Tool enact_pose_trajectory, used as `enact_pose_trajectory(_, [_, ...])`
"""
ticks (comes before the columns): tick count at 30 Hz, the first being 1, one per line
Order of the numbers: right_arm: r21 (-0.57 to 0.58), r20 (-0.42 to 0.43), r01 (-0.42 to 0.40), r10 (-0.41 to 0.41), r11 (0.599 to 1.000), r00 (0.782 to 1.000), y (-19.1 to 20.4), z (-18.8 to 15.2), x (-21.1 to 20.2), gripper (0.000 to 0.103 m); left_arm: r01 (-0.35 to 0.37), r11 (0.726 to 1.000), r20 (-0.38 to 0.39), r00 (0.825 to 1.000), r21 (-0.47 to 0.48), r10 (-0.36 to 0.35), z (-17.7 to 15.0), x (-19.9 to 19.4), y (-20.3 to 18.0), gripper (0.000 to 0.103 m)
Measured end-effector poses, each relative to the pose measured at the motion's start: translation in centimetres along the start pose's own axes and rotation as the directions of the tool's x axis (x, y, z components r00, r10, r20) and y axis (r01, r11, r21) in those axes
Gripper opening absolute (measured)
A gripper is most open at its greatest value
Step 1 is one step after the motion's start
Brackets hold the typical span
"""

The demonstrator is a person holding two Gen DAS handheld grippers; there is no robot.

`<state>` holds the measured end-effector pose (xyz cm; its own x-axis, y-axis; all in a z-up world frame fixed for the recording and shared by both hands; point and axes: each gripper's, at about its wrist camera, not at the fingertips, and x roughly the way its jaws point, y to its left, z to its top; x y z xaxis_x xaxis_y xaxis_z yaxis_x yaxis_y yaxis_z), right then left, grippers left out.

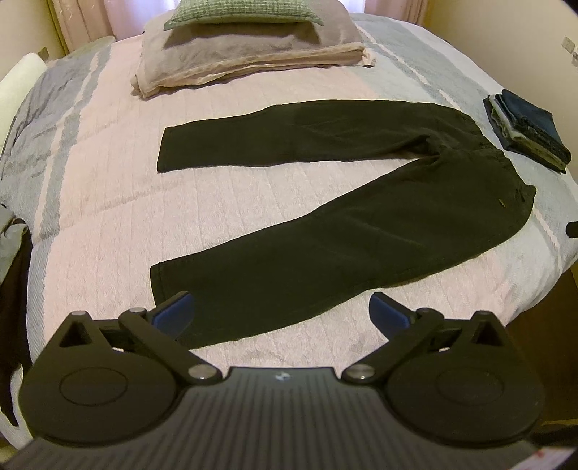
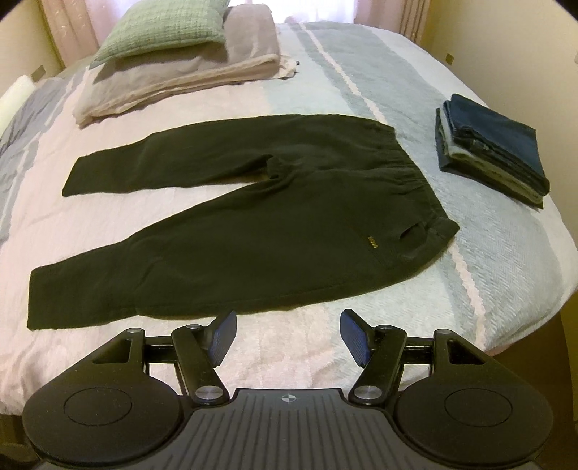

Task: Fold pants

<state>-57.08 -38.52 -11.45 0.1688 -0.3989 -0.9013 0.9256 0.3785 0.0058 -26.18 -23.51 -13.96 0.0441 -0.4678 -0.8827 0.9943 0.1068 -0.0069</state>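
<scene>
Dark green-black pants [image 1: 325, 231] lie flat on the bed, legs spread in a V toward the left, waistband at the right. In the right wrist view the pants [image 2: 234, 224] show a small yellow label near the pocket. My left gripper [image 1: 281, 311] hovers open above the hem of the near leg, blue pads wide apart, holding nothing. My right gripper [image 2: 287, 332] is open just short of the near leg's lower edge, empty too.
The bed [image 1: 108, 202] has a pink and grey-blue striped quilt. A stack of folded jeans [image 2: 491, 148] sits at the right edge. A green cushion [image 2: 162, 30] rests on folded blankets [image 1: 249, 58] at the back. The bed's near right edge drops off.
</scene>
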Motion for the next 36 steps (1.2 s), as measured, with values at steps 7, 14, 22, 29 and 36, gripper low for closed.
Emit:
enact_pose_trajectory(7, [-0.019,-0.007,-0.013,0.013,1.0,1.0,0.9,0.4,0.6,0.061,-0.004,1.0,-0.013,1.0,-0.028,0.004,-0.2,0.2,0.9,0.101])
enact_pose_trajectory(14, [-0.038,-0.018,-0.029,0.028,0.999,0.999,1.9,0.6,1.3,0.061,-0.012,0.999,-0.024,1.0,-0.04,0.011,-0.5,0.3,2.0,0.102])
enact_pose_trajectory(22, [-0.08,-0.029,-0.043,0.041,0.996,0.999,3.7,1.0,2.1,0.061,-0.026,0.997,-0.031,0.999,-0.073,0.024,-1.3,-0.1,3.6,0.102])
enact_pose_trajectory(29, [-0.097,-0.031,-0.037,0.035,0.995,0.999,5.3,1.3,2.3,0.061,-0.022,0.995,-0.031,0.999,-0.094,0.019,-1.8,-0.2,5.3,0.102])
enact_pose_trajectory(36, [-0.105,-0.026,-0.007,0.005,0.994,1.0,5.6,1.5,1.8,0.061,0.015,0.999,-0.015,1.0,-0.04,-0.016,-0.8,0.6,6.4,0.102])
